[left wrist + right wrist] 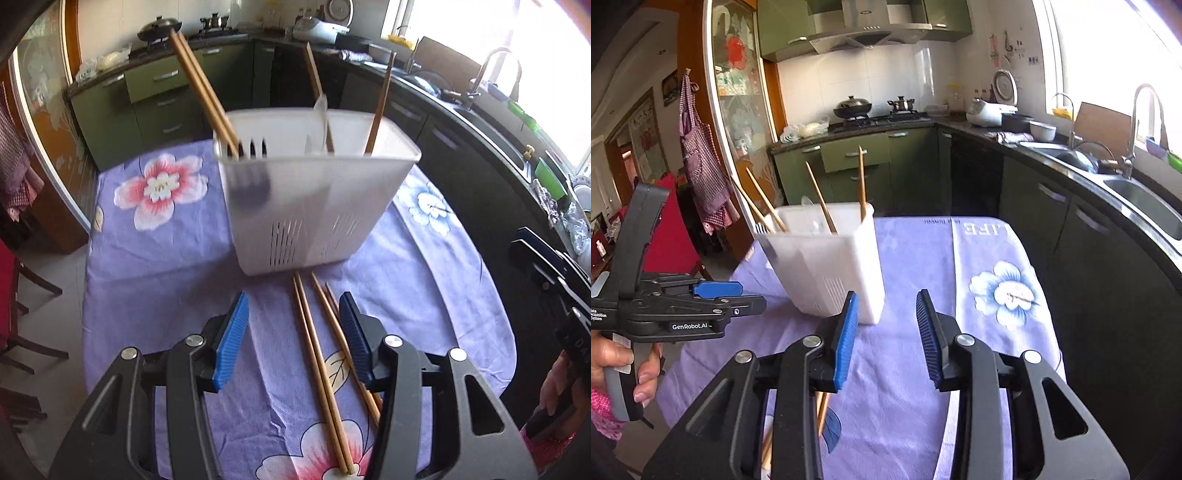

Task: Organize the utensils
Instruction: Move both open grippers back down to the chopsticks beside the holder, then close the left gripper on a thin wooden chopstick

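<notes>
A white slotted utensil holder point(317, 192) stands on the purple flowered tablecloth point(155, 266). Several wooden chopsticks, a fork and a clear spoon stick up out of it. Loose chopsticks point(321, 369) lie on the cloth in front of it. My left gripper point(293, 299) hovers over them, open, the sticks lying nearer its right finger and untouched by the pads. My right gripper point(888, 295) is open and empty, just right of the holder point(827, 266). Chopstick ends point(822, 410) show under its left finger. A hand holds the left gripper point(746, 297) at the left.
A dark L-shaped kitchen counter with a sink point(1145, 199) and faucet runs along the right, close to the table's right edge. Green cabinets point(857, 155) and a stove with pots stand behind. A red chair point(11, 295) stands left of the table.
</notes>
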The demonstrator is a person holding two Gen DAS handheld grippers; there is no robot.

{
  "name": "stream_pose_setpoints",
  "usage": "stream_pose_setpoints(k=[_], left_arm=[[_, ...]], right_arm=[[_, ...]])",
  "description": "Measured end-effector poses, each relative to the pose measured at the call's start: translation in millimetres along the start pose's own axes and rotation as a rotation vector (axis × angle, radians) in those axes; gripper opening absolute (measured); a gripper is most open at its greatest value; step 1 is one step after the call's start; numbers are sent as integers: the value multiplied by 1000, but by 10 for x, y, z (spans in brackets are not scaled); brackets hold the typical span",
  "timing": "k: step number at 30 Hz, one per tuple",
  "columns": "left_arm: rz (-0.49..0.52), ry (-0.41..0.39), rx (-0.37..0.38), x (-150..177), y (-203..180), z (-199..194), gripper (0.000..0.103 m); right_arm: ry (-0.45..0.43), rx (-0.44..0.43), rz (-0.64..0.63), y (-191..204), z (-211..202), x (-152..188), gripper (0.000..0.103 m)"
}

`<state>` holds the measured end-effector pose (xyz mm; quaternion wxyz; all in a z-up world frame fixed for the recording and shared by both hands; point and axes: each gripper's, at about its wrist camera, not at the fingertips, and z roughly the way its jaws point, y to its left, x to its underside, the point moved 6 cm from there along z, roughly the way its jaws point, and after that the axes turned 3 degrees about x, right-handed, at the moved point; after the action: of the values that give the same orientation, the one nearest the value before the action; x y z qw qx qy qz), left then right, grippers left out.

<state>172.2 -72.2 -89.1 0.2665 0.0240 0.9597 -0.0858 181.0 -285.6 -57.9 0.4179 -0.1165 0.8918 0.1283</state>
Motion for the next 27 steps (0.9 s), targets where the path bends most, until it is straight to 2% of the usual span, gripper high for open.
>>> stream_pose_setpoints(k=[3, 5, 7, 12, 27], left_arm=[[-23, 67, -33, 181, 78, 314, 47], [-36, 123, -34, 280, 98, 498, 41], [-50, 161, -26, 342, 128, 609, 41], [-47, 154, -26, 345, 121, 634, 40], [-21, 184, -83, 362, -10, 780, 40]], right_arm=[[43, -4, 47, -151, 91, 246, 33], [59, -4, 76, -250, 118, 360, 33], [65, -2, 103, -335, 127, 430, 33], [76, -9, 130, -444, 157, 490, 33], [79, -54, 159, -383, 174, 438, 33]])
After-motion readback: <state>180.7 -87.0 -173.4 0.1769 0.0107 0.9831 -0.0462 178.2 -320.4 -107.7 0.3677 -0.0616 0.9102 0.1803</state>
